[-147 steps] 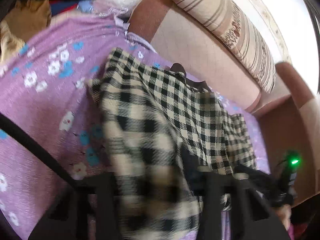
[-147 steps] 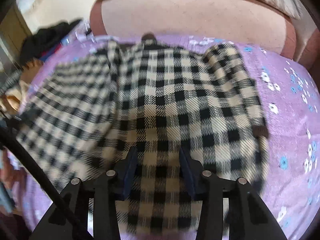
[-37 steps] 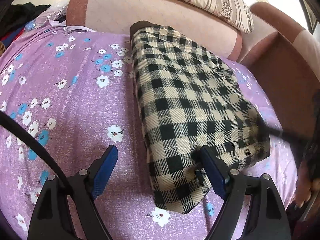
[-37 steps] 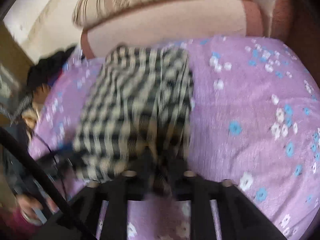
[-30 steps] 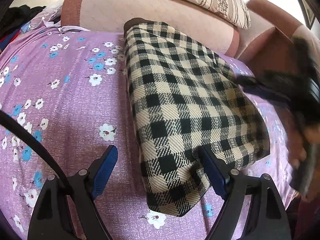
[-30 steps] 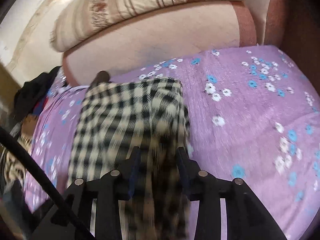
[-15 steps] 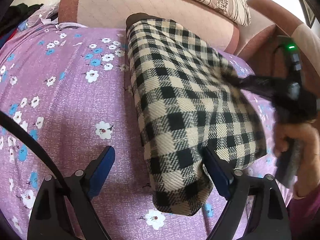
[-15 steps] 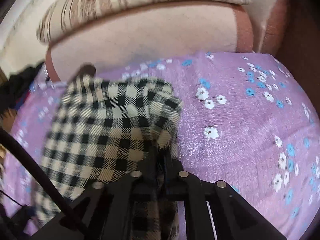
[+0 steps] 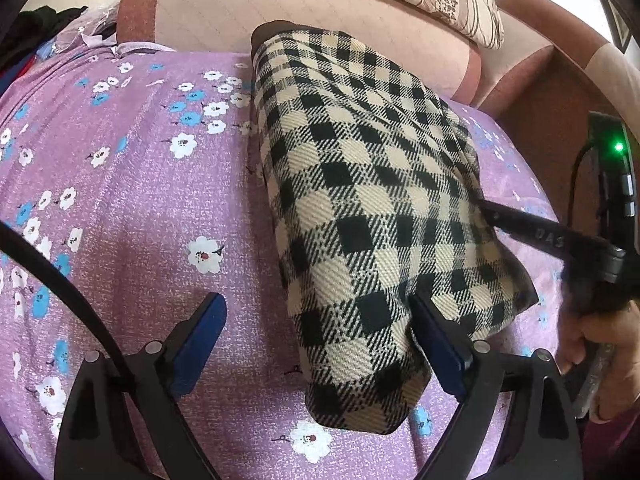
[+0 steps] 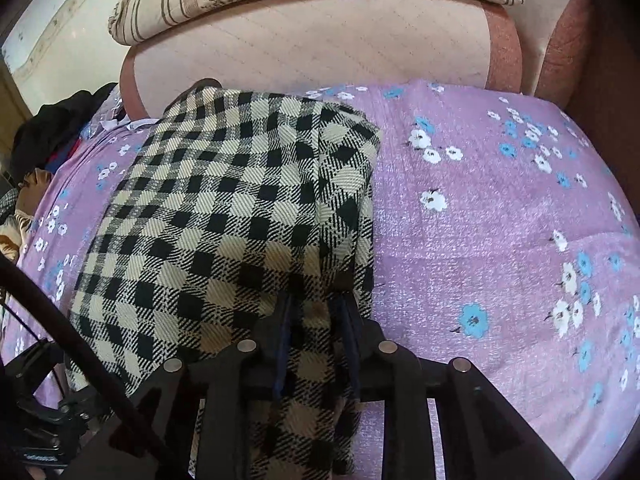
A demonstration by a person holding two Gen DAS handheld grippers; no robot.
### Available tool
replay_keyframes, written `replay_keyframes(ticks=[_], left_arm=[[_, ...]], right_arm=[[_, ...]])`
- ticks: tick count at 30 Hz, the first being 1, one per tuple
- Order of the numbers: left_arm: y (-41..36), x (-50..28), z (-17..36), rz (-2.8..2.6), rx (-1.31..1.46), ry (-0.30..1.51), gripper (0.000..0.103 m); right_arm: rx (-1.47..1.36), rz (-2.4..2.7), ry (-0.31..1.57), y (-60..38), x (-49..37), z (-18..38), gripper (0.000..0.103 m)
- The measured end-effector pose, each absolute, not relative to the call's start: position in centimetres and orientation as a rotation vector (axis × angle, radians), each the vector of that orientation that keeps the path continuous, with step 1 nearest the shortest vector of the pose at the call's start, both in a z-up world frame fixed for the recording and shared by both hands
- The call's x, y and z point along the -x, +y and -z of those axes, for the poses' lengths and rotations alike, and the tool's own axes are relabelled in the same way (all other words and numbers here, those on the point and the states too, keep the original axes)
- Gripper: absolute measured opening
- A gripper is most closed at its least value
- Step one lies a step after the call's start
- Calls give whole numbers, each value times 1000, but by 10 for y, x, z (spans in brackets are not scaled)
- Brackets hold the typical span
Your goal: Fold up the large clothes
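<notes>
Since the earlier frame my right gripper (image 10: pixel 316 312) has come down onto the checked shirt (image 9: pixel 372 208) and its jaws have just been reopening slightly, with the right edge of the shirt between them. I keep my left gripper (image 9: pixel 316 332) wide open, holding nothing, straddling the near corner on the purple floral sheet (image 9: pixel 132 184), ready to grip for the next fold.

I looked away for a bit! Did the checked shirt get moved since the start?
Yes. The checked shirt lay spread wide across the purple flowered sheet; now it is a narrow folded strip, leaving the sheet bare toward the sofa arm.
</notes>
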State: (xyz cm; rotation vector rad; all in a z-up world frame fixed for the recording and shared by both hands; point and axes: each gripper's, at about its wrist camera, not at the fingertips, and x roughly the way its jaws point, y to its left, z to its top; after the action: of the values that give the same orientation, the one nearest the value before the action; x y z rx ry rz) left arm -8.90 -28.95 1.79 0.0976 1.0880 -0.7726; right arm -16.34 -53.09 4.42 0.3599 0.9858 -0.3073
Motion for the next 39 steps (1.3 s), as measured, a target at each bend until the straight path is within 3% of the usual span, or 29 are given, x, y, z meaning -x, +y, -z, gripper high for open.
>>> replay_keyframes(ticks=[3,5,8,21,23,25,26,29,32,39], left_arm=[[-284,79,-24,799,-38,1129,92],[-278,70,-33,824,30,1117,93],[-275,58,-38,830,87,1106,99],[-312,-2,1,911,297,1276,99],[-316,-8,1,906,323,1277,99],[-321,-14,2,909,359,1283,96],[-324,-14,0,921,364,1283,77],[-330,-9,-9,885,294,1276,55],[-324,1,-27,911,257,1261,40],[-264,75,-99,1005,117,1180,40]], right_arm=[[-422,290,961,-540,173,-56,37],[-464,301,910,-550,179,-63,71],[-548,284,861,-568,180,-65,75],[-685,73,900,-588,128,-23,80],[-713,60,890,-590,124,-15,77],[-752,66,870,-593,122,-13,59],[-774,66,861,-594,123,-15,46],[-749,42,843,-587,127,-33,28],[-721,-35,826,-569,139,-66,23],[-740,-181,784,-511,183,-121,23]])
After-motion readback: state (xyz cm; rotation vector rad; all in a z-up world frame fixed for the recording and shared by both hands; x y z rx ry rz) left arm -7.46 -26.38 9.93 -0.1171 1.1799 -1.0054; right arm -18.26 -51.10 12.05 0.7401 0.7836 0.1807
